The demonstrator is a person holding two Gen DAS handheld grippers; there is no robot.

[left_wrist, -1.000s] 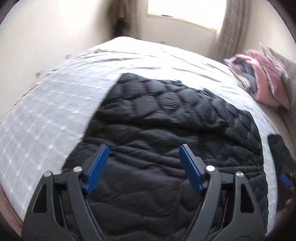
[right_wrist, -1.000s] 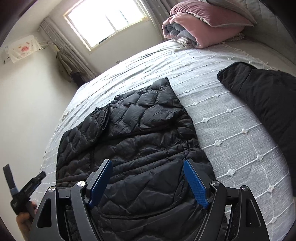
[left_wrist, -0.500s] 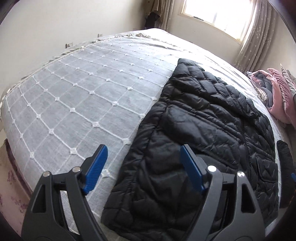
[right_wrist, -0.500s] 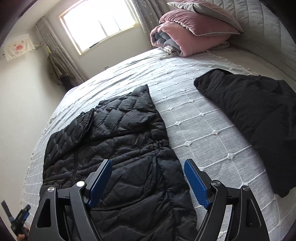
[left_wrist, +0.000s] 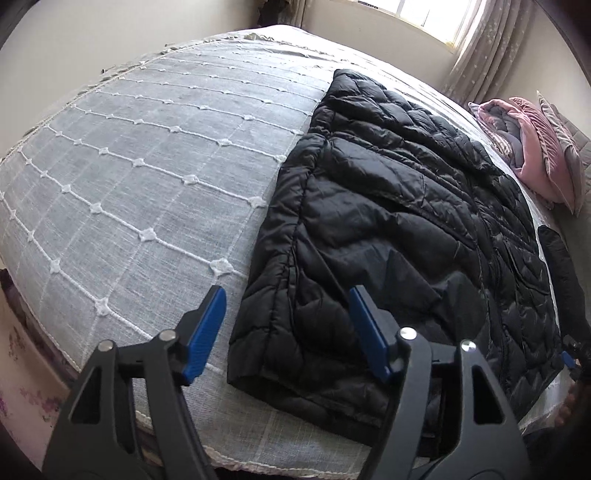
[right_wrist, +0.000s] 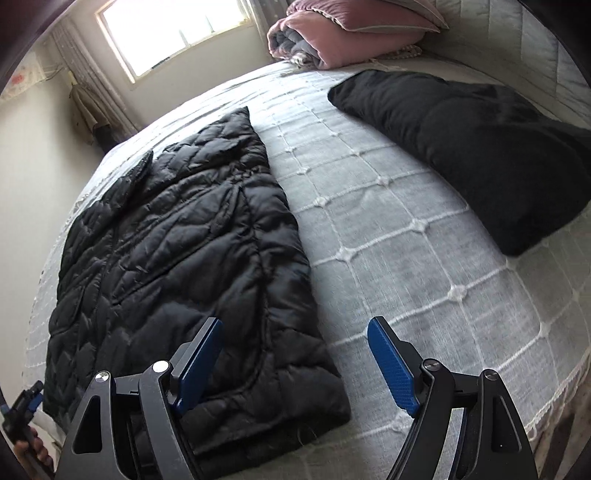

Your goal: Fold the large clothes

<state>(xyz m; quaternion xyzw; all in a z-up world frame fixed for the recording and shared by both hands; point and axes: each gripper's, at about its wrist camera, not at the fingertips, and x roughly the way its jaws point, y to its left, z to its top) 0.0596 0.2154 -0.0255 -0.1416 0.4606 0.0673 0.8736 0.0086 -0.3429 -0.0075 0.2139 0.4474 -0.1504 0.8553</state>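
Note:
A black quilted puffer jacket lies flat on the grey bed cover, its hem near the bed's front edge. My left gripper is open and empty, hovering over the jacket's left hem corner. In the right wrist view the same jacket lies to the left, and my right gripper is open and empty over its right hem corner. The other gripper shows at the far edge of each view.
A second black garment lies folded on the bed cover at the right. Pink and grey bedding and pillows are piled at the head of the bed. A window and curtains stand behind.
Both grippers have moved outward, the left from over the jacket's middle to its left hem corner, the right to its right hem corner. Both stay open.

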